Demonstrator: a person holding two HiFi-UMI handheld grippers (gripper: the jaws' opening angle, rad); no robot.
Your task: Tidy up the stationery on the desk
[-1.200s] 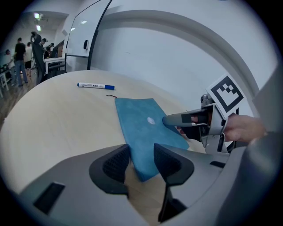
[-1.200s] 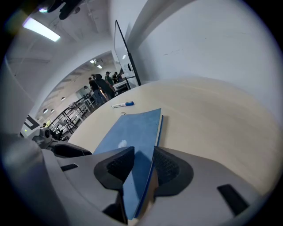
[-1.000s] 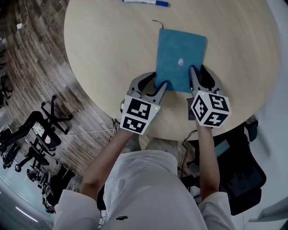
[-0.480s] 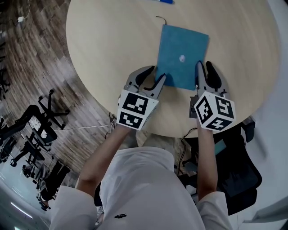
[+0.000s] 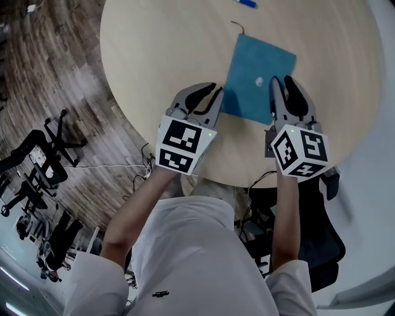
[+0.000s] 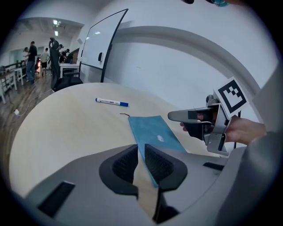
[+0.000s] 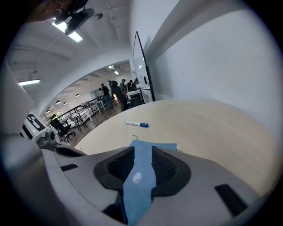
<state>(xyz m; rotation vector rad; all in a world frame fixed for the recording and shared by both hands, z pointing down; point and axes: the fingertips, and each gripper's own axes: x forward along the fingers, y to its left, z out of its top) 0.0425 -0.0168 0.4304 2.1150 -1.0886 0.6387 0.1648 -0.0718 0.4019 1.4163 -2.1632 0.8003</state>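
A teal notebook (image 5: 253,68) with a small white mark lies flat on the round wooden table (image 5: 160,55); it also shows in both gripper views (image 6: 152,130) (image 7: 154,145). My left gripper (image 5: 216,95) (image 6: 141,152) sits at the notebook's near left corner, jaws closed to a thin slit with nothing gripped. My right gripper (image 5: 282,81) (image 7: 143,154) hovers over the notebook's near right part, jaws apart, the cover showing between them. A white marker with a blue cap (image 5: 245,2) (image 6: 111,102) (image 7: 136,124) lies beyond the notebook.
The table edge curves just in front of my body. Office chairs (image 5: 49,148) stand on the wooden floor to the left, and a dark chair (image 5: 321,234) sits under the table at right. A whiteboard (image 6: 101,48) and white wall lie beyond the table.
The left gripper's jaws have closed from wide apart to a thin slit at the notebook's corner. Both grippers have shifted slightly right and further onto the table; the notebook looks turned a little clockwise.
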